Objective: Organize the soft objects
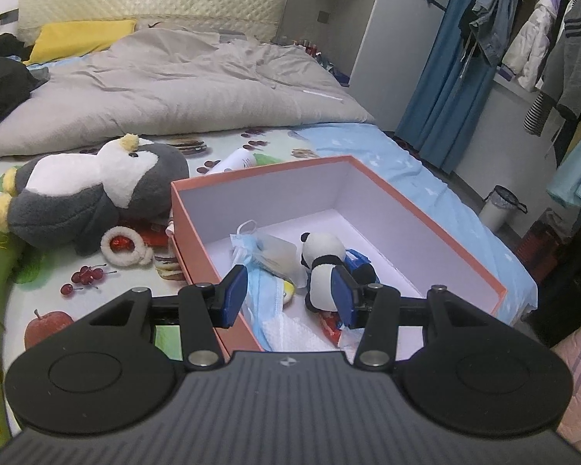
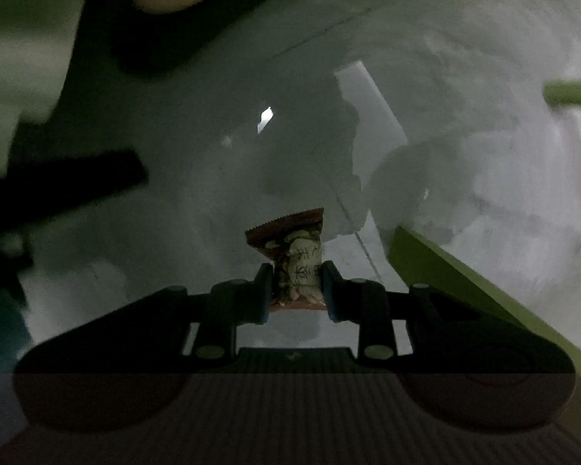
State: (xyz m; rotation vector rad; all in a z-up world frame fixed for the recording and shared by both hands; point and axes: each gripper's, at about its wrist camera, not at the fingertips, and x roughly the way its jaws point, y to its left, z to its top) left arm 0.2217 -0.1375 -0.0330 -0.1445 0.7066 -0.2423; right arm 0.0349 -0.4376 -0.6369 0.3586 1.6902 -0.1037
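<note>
Bedroom scene, fruit-print sheet spread across the mattress, and sitting on it is the orange box with its white inside, the place where the soft things are going. Down on its floor stands the little panda plush, upright, with blue face masks crumpled just to its left and a red wrapper at its feet. The left gripper hangs over the near end of the box with its blue pads spread wide and nothing between them; the panda shows just inside the right-hand pad, though whether pad and plush touch I cannot tell.

Out on the sheet, left of the box and well apart from that gripper, lies the big grey penguin plush on its side, long axis running left to right, feet at the far left. A fluffy white scrunchie lies just beside it, nearer the box wall. Those look like the soft items not yet put away, and the empty left gripper is the one facing them; it would have to swing left and clear the box rim.

Over on the right gripper, the view is dark and smeared, but the jaws are pinched tight on a small snack packet, standing upright between the pads.
</note>
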